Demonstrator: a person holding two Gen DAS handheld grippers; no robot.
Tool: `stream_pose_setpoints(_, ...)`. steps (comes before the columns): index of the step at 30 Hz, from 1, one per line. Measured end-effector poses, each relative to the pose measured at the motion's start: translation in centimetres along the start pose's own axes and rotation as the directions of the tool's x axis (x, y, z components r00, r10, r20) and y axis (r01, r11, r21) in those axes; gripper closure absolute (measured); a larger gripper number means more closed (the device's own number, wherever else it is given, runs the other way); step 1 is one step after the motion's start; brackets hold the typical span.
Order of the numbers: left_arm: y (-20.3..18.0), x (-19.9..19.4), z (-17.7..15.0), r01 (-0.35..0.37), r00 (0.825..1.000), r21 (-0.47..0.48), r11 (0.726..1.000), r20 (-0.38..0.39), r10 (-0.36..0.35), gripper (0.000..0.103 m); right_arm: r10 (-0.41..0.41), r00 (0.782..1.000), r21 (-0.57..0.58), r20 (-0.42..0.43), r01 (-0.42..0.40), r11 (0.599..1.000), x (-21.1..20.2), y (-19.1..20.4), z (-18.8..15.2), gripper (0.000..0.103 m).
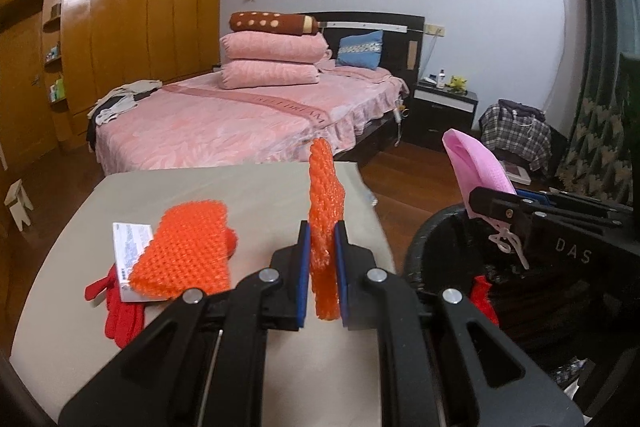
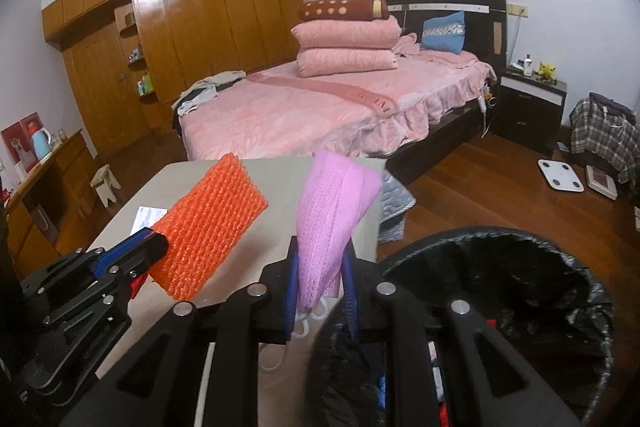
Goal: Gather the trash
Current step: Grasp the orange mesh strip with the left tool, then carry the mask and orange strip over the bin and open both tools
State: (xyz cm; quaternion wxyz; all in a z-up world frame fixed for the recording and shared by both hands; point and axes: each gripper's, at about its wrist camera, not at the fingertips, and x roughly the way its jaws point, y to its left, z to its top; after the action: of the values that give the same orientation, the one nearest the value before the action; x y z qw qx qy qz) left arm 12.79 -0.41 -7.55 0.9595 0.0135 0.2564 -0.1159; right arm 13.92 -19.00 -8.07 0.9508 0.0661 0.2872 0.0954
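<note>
My left gripper [image 1: 322, 231] is shut on an orange foam net [image 1: 325, 195], which stands upright between the blue pads above the beige table [image 1: 260, 193]. In the right wrist view the same gripper [image 2: 154, 243] holds that net [image 2: 208, 227] at the left. My right gripper [image 2: 320, 247] is shut on a pink face mask [image 2: 334, 211], with the white ear loops hanging below. It sits over the near rim of the black-lined trash bin [image 2: 500, 231]. From the left wrist view, the right gripper [image 1: 492, 205] and mask [image 1: 478, 167] are above the bin [image 1: 432, 227].
A second orange foam net [image 1: 184, 251], a white printed card [image 1: 127, 241] and a red crumpled piece [image 1: 120, 319] lie on the table's left side. Red scraps [image 1: 482, 293] lie inside the bin. Beyond the table stands a pink bed [image 1: 240, 115]; wooden floor lies to the right.
</note>
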Motion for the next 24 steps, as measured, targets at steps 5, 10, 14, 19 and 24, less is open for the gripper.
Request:
stream_pose_setpoints(5,-2.5,-0.3,0.5,0.056,0.998,0.023,0.998,0.012,-0.057,0.092,-0.05,0.999,0.015,0.014,0.05,0.999,-1.9,-2.5,-0.2,0.084)
stream_pose_setpoints(10,-6.0,0.1,0.9,0.133,0.991,0.058,0.989,0.005,-0.133,0.092,-0.119,0.993,0.048,0.012,0.119,0.992,-3.3,-5.8,-0.8,0.084)
stream_pose_setpoints(14,-8.8,0.8,0.9,0.189,0.982,0.084,0.978,-0.002,-0.19,0.092,-0.172,0.985,0.066,0.008,0.171,0.983,-4.4,-8.4,-1.1,0.084)
stream_pose_setpoints(19,-12.3,2.4,0.8,0.272,0.962,0.107,0.956,-0.035,-0.27,0.09,-0.226,0.974,0.081,-0.006,0.226,0.971,-5.2,-11.0,-2.0,0.077)
stream_pose_setpoints(24,-14.1,3.7,0.2,0.315,0.949,0.122,0.941,-0.074,-0.307,0.065,-0.266,0.963,0.104,-0.032,0.268,0.958,-5.6,-13.0,-3.2,0.056)
